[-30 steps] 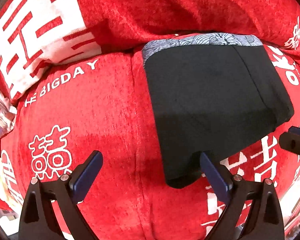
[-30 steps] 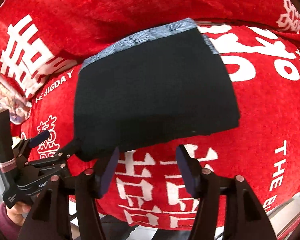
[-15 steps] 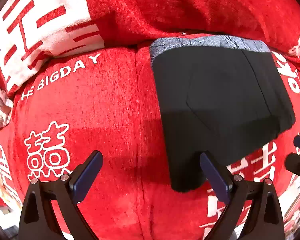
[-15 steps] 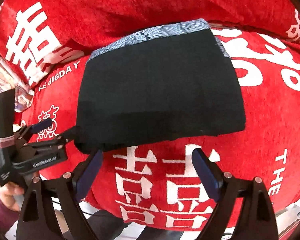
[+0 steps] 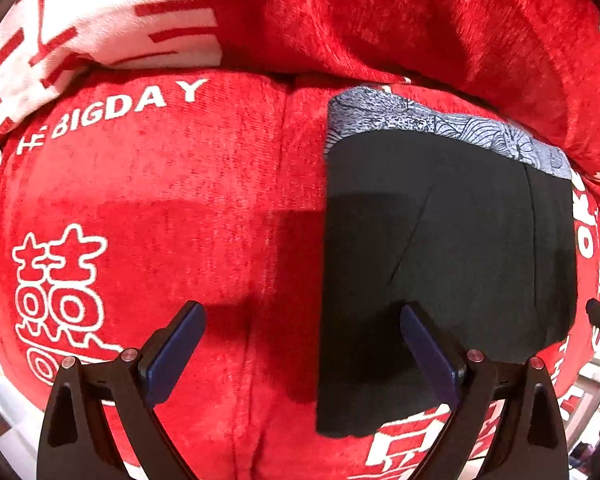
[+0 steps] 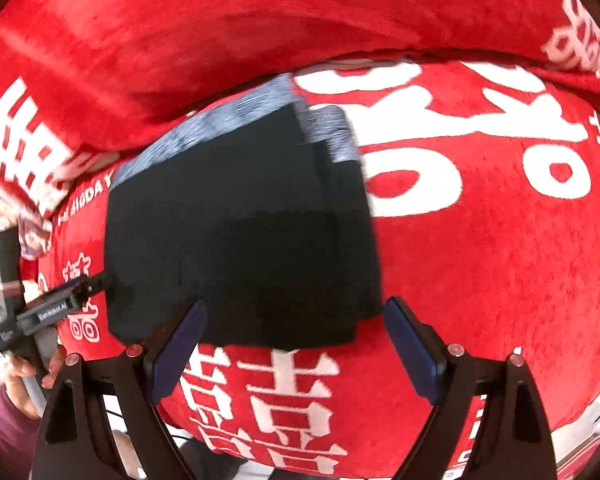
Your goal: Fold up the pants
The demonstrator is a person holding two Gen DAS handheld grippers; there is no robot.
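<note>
The black pants [image 5: 440,264] lie folded into a flat rectangle on the red cover [image 5: 172,208], with a grey patterned waistband [image 5: 428,120] at the far edge. My left gripper [image 5: 300,348] is open and empty, straddling the pants' near left edge just above it. In the right wrist view the pants [image 6: 240,232] fill the middle. My right gripper [image 6: 296,340] is open and empty over their near edge. The left gripper [image 6: 100,280] shows there at the pants' left corner.
The red cover [image 6: 480,240] with white lettering wraps a cushioned seat and a backrest [image 5: 380,20] behind the pants. A hand in a maroon sleeve [image 6: 20,384] holds the left tool. The seat's front edge drops off at the bottom [image 6: 280,452].
My right gripper has opened wider and shifted over the pants' near edge. My left gripper has moved closer and to the left. The pants stay flat.
</note>
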